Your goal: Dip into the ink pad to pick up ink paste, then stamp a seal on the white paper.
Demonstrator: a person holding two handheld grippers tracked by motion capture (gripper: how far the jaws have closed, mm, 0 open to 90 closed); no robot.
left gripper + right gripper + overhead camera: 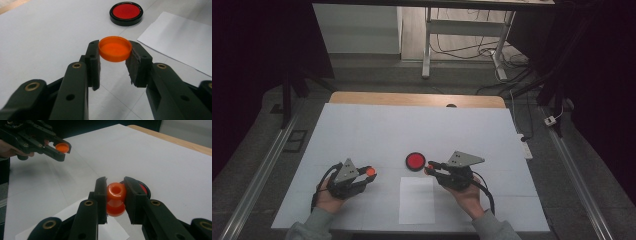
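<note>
No writing, label, brand, number or sign can be read anywhere in these pictures. The orange cap (115,48), the orange bottle (116,198), the red-and-black lid (126,13) and the white sheet of paper (180,37) all show plain surfaces with no print on them. The black gripper parts carry only brass pins and screw holes, no marks that can be read.
</note>
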